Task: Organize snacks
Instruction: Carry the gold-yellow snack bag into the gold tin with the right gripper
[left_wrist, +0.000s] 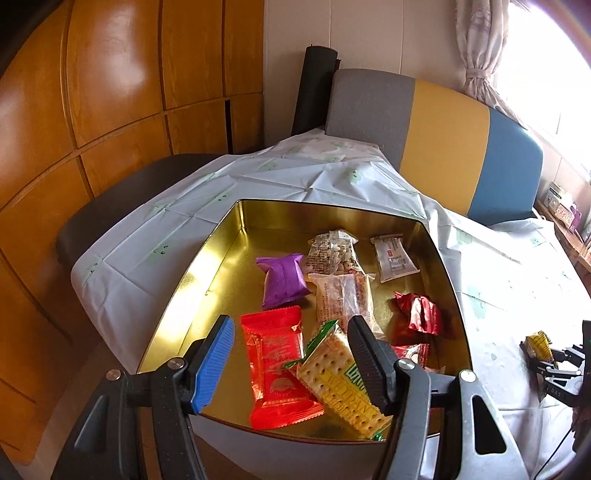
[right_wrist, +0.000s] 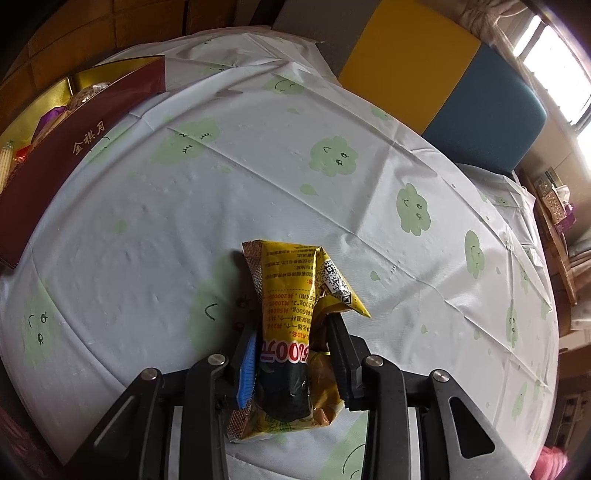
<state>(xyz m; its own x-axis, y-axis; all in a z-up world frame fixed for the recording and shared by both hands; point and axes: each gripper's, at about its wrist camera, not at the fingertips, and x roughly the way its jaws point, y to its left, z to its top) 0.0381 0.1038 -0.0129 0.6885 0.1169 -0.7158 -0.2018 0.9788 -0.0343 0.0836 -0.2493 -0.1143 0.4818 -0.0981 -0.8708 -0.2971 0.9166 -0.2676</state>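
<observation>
On the cloud-print tablecloth (right_wrist: 258, 177) my gold tin (left_wrist: 207, 266) holds mixed wrappers under my left gripper (left_wrist: 291, 354), its jaws wide and empty. My right gripper (right_wrist: 291, 354) pinches a crumpled yellow snack packet (right_wrist: 295, 295), its lower end hidden.

the left claw (left_wrist: 291, 332) angles downward with its jaws spread wide and nothing between them. the right claw (right_wrist: 291, 332) tilts steeply down, jaws clamped on a packet.
</observation>
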